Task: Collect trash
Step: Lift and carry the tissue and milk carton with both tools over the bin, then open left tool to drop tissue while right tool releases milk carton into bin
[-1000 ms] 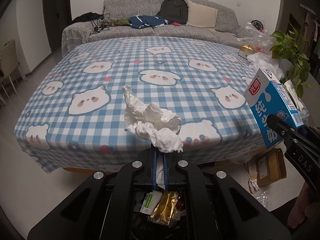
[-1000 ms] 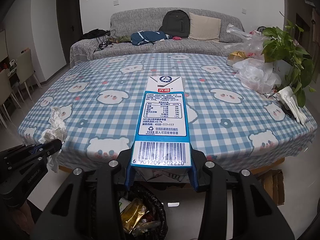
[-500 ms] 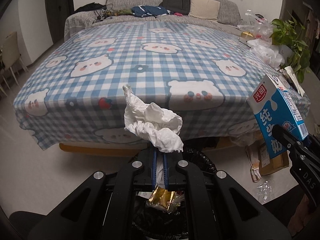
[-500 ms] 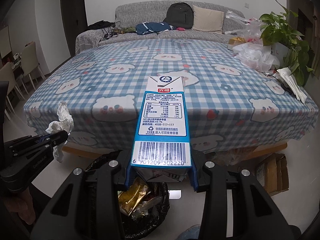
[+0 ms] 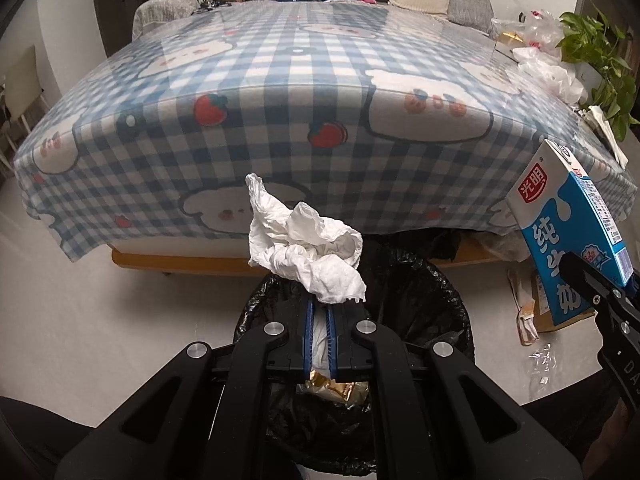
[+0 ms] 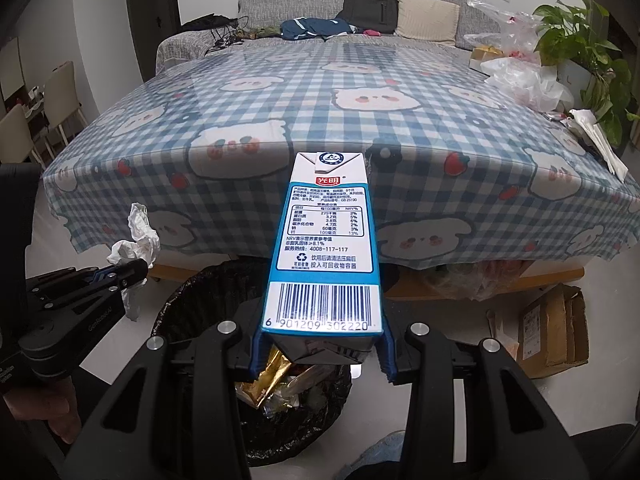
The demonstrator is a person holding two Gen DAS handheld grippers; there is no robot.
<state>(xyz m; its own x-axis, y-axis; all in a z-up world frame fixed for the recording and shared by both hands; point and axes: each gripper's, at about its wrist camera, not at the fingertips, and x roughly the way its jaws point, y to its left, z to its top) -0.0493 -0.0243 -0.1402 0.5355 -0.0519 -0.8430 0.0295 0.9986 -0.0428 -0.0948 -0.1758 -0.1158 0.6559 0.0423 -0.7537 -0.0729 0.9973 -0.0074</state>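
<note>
My left gripper (image 5: 320,312) pinches a tissue (image 5: 304,248); my right gripper (image 6: 320,344) clamps a carton (image 6: 324,248). Both hide most of the bin (image 5: 432,292).

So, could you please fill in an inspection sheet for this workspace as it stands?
Surface: table under checked bear-print cloth, bare in the middle.
Job's things: tissue, milk carton, black-lined bin below with wrappers inside.
Clutter: plastic bags and papers at the table's right edge; cardboard box on the floor.
Grippers: left gripper shut on tissue; right gripper shut on carton; both above the bin.
Cables: a tangle on the sofa.
Surroundings: sofa, backpack, plant, chairs.
</note>
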